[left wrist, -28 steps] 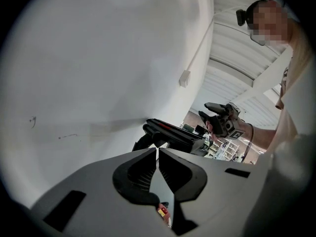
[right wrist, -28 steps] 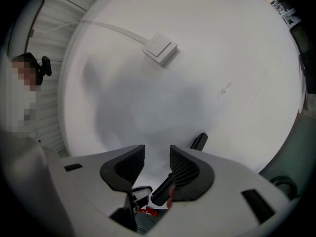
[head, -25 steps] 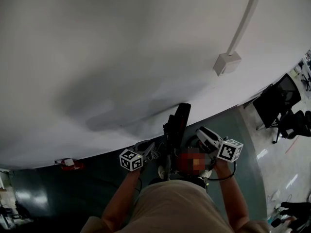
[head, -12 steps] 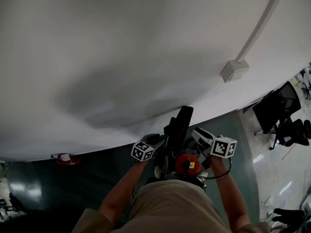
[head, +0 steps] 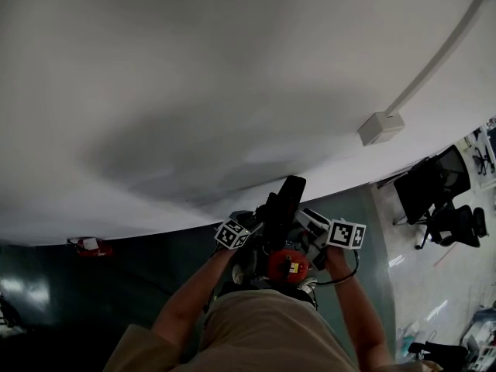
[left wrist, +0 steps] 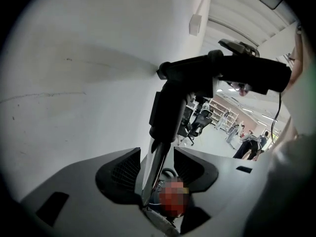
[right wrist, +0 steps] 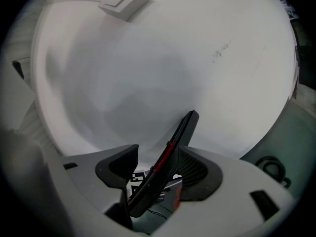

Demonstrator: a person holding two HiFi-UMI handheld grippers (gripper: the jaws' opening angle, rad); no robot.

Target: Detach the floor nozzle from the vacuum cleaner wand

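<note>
Where the person stands close to the white wall, the head view shows the vacuum cleaner upright before the body, its red part low down. The left hand-held gripper sits just left of the vacuum cleaner, and the right hand-held gripper sits just right of it.

In the left gripper view the jaws have just been opening and stand partly apart. The silvery wand runs between them unclamped, and the black handle juts out above.

In the right gripper view the jaws have just been opening and stand wide. A black bar of the vacuum cleaner, red-striped, leans between them close by one pad.
</note>
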